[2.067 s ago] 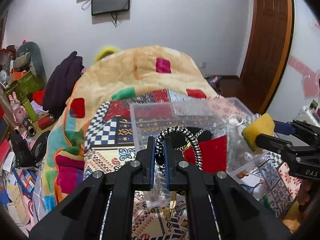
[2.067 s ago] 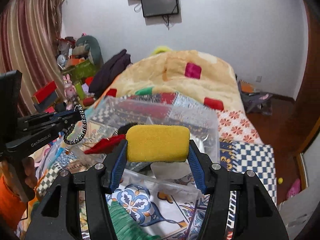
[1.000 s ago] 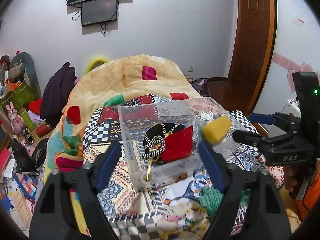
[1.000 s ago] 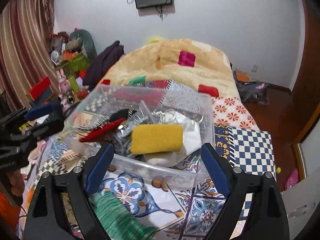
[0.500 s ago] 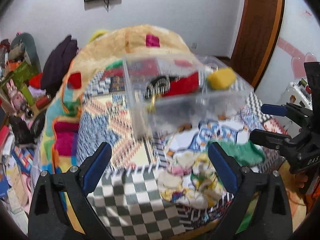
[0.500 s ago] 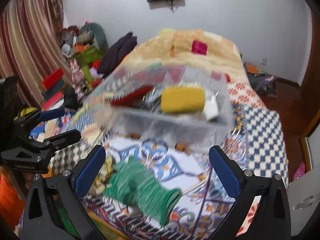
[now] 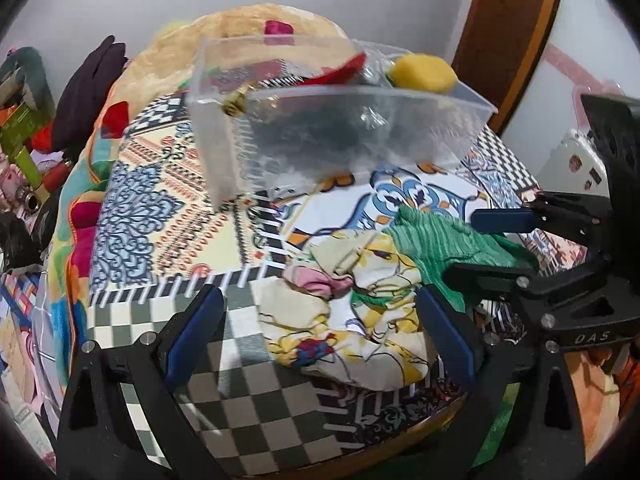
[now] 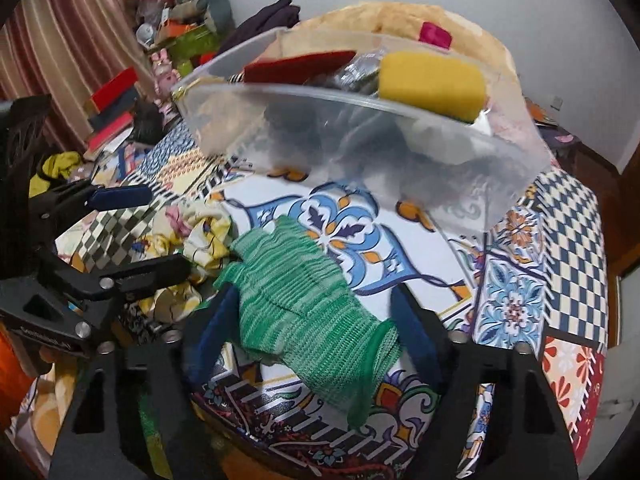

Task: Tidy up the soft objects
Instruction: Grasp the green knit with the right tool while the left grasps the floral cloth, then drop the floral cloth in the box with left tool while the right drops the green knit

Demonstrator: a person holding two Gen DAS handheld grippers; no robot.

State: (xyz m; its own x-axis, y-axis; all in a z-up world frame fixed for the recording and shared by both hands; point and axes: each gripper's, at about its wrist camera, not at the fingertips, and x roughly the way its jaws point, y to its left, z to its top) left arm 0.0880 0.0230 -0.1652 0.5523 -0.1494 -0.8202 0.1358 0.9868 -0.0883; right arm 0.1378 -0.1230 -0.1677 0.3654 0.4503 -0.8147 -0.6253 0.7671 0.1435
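Note:
A clear plastic bin [image 7: 344, 132] [image 8: 360, 136] stands on the patterned table and holds a yellow sponge [image 7: 424, 73] [image 8: 432, 85], a red cloth [image 8: 296, 65] and a corded item. A crumpled yellow printed cloth [image 7: 352, 308] [image 8: 200, 240] lies between the open jaws of my left gripper [image 7: 320, 328]. A green knit glove [image 8: 308, 304] [image 7: 444, 244] lies between the open jaws of my right gripper [image 8: 312, 320]. Neither gripper holds anything.
The table's front edge [image 7: 320, 452] is close below both grippers. A bed with an orange blanket [image 7: 256, 28] lies behind the bin. Clutter of books and toys [image 8: 120, 112] stands at the left, a wooden door [image 7: 508, 32] at the right.
Both grippers opened, leaving the corded item and the yellow sponge in the bin, then pulled back and down over the yellow cloth and the green glove.

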